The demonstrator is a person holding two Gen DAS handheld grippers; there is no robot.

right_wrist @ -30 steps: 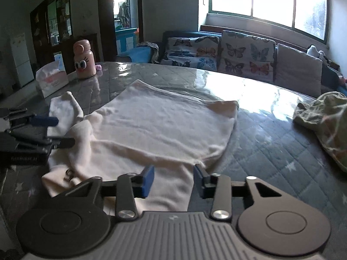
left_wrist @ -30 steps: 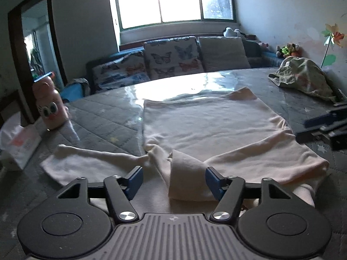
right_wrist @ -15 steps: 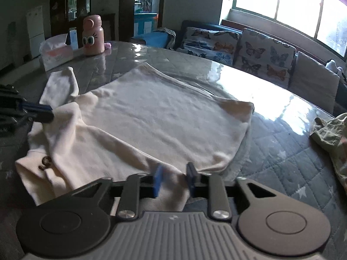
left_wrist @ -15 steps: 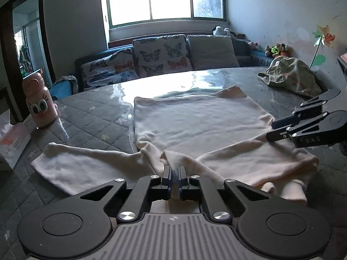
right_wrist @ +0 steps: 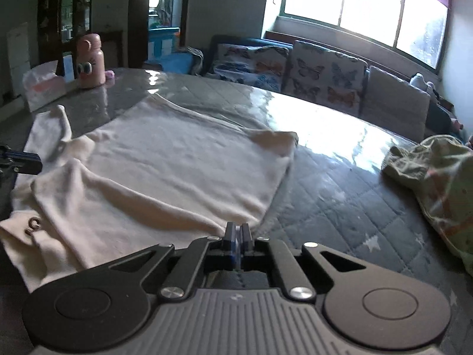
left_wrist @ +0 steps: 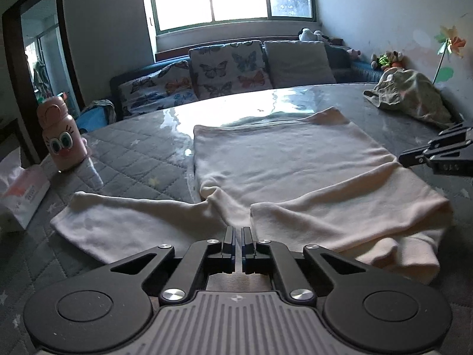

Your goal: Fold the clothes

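A cream long-sleeved shirt (left_wrist: 283,159) lies flat on the grey quilted table (left_wrist: 133,159), with one sleeve stretched out to the left. My left gripper (left_wrist: 239,232) is shut on a fold of the shirt near the base of that sleeve. In the right wrist view the same shirt (right_wrist: 177,159) fills the left half, and my right gripper (right_wrist: 238,230) is shut right at its near side edge, with cloth pinched at the fingertips. Each gripper shows in the other's view: the right gripper (left_wrist: 419,156) at the shirt's right edge, the left gripper (right_wrist: 23,159) at the far left.
A pink bottle (left_wrist: 60,142) and a tissue pack (left_wrist: 20,189) stand at the table's left. A crumpled green garment (left_wrist: 411,97) lies at the far right, also seen as the green garment (right_wrist: 437,171). A sofa with butterfly cushions (left_wrist: 230,68) runs behind the table.
Both grippers went from open to shut on the shirt. The right gripper moved forward and slightly down to the shirt's edge; the left stayed in place.
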